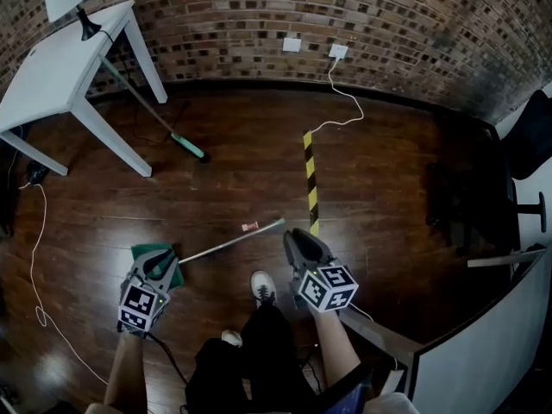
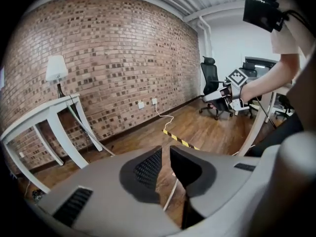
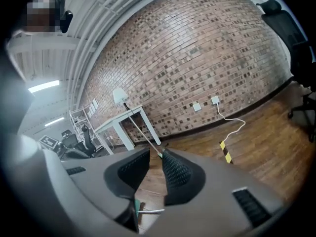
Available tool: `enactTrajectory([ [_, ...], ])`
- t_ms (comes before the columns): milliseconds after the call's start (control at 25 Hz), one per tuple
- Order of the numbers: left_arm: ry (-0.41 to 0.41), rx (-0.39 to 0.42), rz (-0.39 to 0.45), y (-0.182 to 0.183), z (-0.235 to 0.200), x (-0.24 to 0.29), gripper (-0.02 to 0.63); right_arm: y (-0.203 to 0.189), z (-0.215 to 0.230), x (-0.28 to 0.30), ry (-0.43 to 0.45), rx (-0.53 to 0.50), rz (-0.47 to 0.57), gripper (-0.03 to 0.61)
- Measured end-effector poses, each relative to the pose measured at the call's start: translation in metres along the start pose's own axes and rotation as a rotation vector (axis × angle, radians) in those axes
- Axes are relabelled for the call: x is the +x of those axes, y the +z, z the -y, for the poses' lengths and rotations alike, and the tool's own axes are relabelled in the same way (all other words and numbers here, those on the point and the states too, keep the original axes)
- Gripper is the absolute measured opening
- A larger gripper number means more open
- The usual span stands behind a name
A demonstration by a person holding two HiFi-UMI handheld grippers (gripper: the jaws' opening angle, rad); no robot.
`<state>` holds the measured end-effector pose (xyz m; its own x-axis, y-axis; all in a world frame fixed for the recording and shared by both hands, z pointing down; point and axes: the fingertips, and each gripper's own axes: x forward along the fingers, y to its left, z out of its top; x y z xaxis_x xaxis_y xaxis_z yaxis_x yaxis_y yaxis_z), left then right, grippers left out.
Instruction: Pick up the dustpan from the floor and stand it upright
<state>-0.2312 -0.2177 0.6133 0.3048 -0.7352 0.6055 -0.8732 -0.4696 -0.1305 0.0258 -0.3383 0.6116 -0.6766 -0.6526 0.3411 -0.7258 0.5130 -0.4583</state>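
Dark wooden floor (image 1: pixel 388 188) backed by a brick wall (image 1: pixel 259 24), with striped yellow-and-black tape (image 1: pixel 310 179) running toward it. Lying on the boards, green dustpan (image 1: pixel 148 252), its long metal handle (image 1: pixel 228 244) slanting toward the tape. Reaching forward and angled down over the pan, left gripper (image 1: pixel 158 264), jaws slightly apart around nothing. Lowered just beside the handle's tip, tilted less steeply, right gripper (image 1: pixel 297 241), jaws likewise apart and empty. Between the two, one white shoe (image 1: pixel 263 287).

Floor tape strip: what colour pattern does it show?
Yellow-and-black stripes on the tape, best in the head view.
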Motion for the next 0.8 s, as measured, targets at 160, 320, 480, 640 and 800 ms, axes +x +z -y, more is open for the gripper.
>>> enactTrajectory([
  [160,-0.07,0.052,-0.07,-0.064,0.004,0.061,0.087,-0.064,0.045,0.037,-0.016,0.033,-0.023,0.089],
  [320,-0.16,0.114,-0.154,-0.133,0.003,0.121,0.089,-0.129,0.087,0.08,-0.02,0.109,-0.029,0.089],
  [480,-0.268,0.193,-0.28,-0.209,0.008,0.178,0.113,-0.196,0.127,0.12,-0.016,0.198,-0.027,0.098],
  [640,-0.359,0.281,-0.362,-0.273,0.029,0.229,0.115,-0.263,0.166,0.151,-0.027,0.248,-0.045,0.116],
  [800,-0.337,0.307,-0.402,-0.325,0.035,0.27,0.115,-0.319,0.189,0.178,-0.032,0.263,-0.089,0.143],
])
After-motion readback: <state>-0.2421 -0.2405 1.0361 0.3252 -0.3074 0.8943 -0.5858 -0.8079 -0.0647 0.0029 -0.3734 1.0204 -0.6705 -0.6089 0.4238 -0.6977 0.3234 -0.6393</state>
